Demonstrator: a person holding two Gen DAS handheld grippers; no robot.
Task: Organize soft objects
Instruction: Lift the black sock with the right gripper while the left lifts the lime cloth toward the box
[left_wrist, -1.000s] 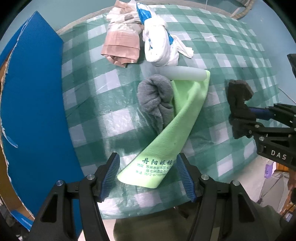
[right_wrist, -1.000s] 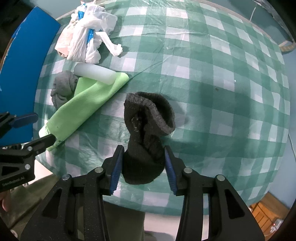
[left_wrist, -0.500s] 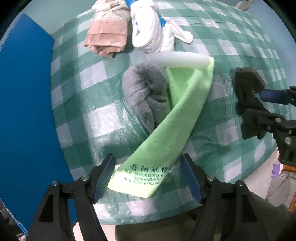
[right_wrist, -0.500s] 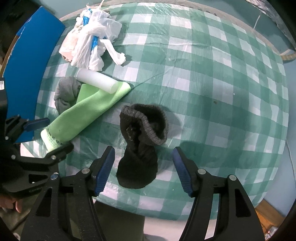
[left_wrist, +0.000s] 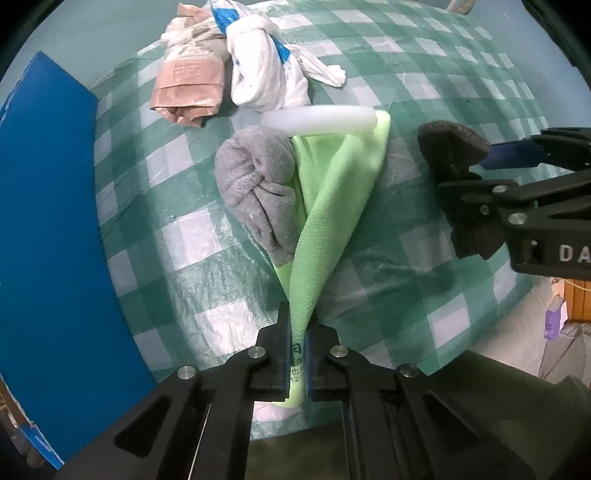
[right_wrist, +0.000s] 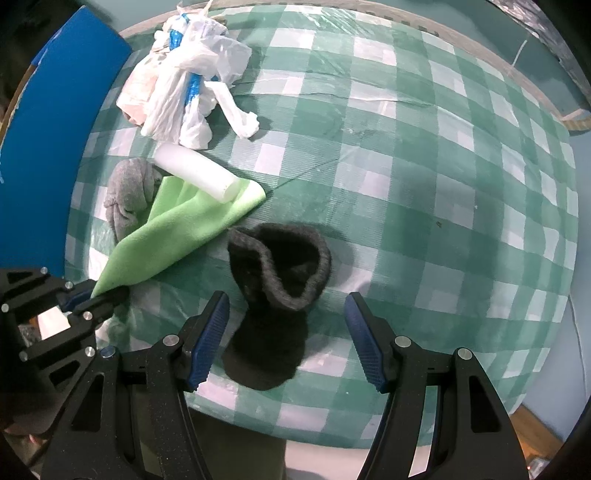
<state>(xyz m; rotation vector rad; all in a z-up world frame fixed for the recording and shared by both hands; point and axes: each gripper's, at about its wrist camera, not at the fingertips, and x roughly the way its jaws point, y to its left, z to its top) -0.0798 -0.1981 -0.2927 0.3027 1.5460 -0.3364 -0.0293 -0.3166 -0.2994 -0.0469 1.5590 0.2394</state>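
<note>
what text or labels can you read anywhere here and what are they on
"DA": white letters on the black body of the right gripper, cut off at the picture's edge.
Blue print on the green cloth, between the pads of the left gripper: mostly hidden, too little shows to read.
Nothing else carries readable text.
</note>
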